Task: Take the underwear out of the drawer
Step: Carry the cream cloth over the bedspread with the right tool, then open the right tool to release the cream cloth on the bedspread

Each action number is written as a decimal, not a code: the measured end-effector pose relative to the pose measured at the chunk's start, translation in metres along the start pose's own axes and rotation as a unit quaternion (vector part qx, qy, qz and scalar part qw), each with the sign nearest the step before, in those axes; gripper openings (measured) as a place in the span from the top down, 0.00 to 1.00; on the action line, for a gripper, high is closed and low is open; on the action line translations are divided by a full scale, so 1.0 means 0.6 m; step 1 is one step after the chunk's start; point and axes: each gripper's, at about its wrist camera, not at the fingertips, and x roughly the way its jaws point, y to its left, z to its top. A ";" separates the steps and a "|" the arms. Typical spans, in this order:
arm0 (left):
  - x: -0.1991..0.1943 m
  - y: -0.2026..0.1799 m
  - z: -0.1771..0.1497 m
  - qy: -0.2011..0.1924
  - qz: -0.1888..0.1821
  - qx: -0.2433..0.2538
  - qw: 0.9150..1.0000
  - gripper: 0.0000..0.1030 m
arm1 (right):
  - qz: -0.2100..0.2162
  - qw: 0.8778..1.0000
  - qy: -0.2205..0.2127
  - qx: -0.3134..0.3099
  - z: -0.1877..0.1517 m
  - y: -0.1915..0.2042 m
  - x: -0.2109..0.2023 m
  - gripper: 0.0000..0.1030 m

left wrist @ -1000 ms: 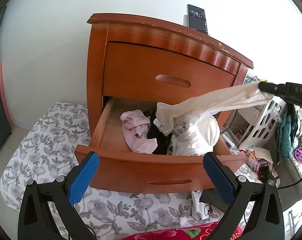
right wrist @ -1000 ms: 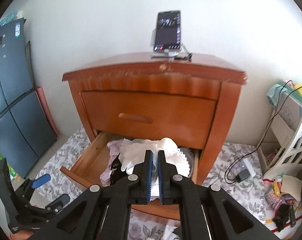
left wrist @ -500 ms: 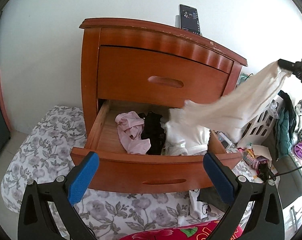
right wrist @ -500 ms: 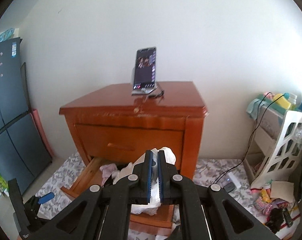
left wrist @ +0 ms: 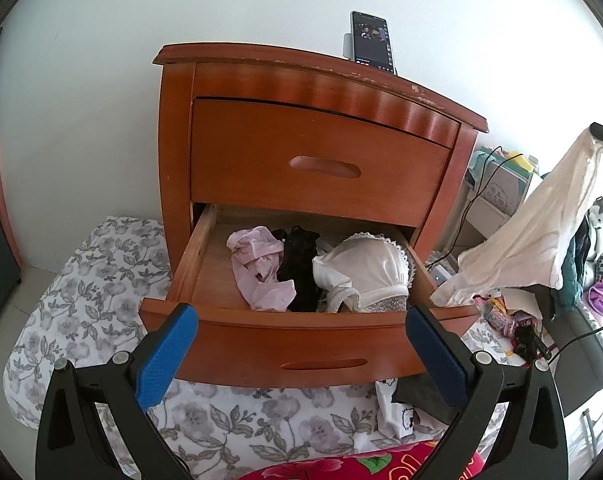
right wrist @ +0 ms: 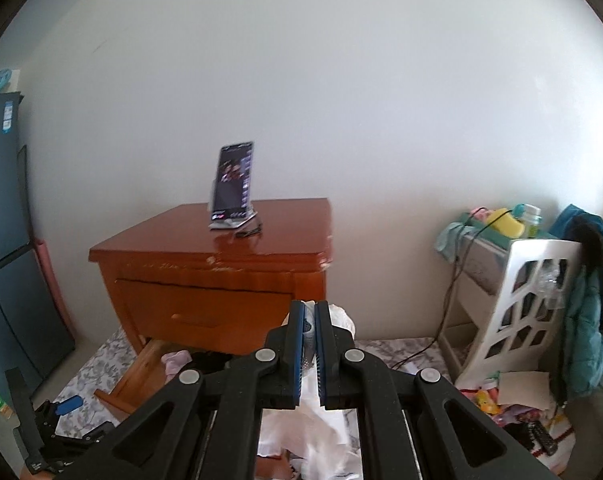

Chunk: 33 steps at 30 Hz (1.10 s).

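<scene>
Underwear, a cream-white garment (left wrist: 529,236), hangs in the air to the right of a wooden nightstand (left wrist: 309,152), clear of its open bottom drawer (left wrist: 285,344). The right tool (right wrist: 309,332) has its blue-padded fingers pressed together on the top edge of the cloth, and the fabric drapes down below it toward the floor; from the right wrist view the same white cloth bunches between and under the fingers. In the left wrist view that tool appears only as a dark tip at the far right edge, where the garment's upper corner is pinched.

The left tool (left wrist: 301,356) is held in front of the drawer with its fingers spread wide and nothing between them.

Inside the drawer lie a crumpled pink garment (left wrist: 257,268), a black lace piece (left wrist: 299,268) beside it and a white bra (left wrist: 365,272) toward the right end. The upper drawer (left wrist: 317,160) is closed. A phone (left wrist: 371,42) stands propped on a stand on the nightstand's top, its screen lit. A floral-print sheet (left wrist: 93,280) covers the floor under and around the nightstand. To the right stand a white openwork rack (right wrist: 517,312) with a teal jacket (right wrist: 589,308) hung over it, and loose clutter on the floor.
</scene>
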 end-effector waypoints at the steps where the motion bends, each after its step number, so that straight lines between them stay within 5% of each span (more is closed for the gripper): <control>1: 0.000 0.000 0.000 0.000 0.000 0.001 1.000 0.00 | -0.006 1.000 -0.004 0.003 0.002 -0.008 -0.005 0.95; 8: 0.000 -0.006 -0.001 0.001 -0.001 0.006 1.000 0.00 | -0.032 0.999 -0.017 0.020 0.009 -0.050 -0.028 0.95; 15: 0.000 -0.010 -0.002 0.001 -0.004 0.010 1.000 0.00 | -0.046 0.999 0.016 0.018 -0.017 -0.069 -0.002 0.95; 25: 0.004 -0.010 -0.003 0.005 -0.004 0.008 1.000 0.00 | -0.052 0.990 0.127 0.034 -0.127 -0.098 0.096 0.95; 33: 0.008 -0.008 -0.002 0.007 -0.004 0.008 1.000 0.00 | -0.045 0.966 0.250 0.042 -0.269 -0.096 0.201 0.95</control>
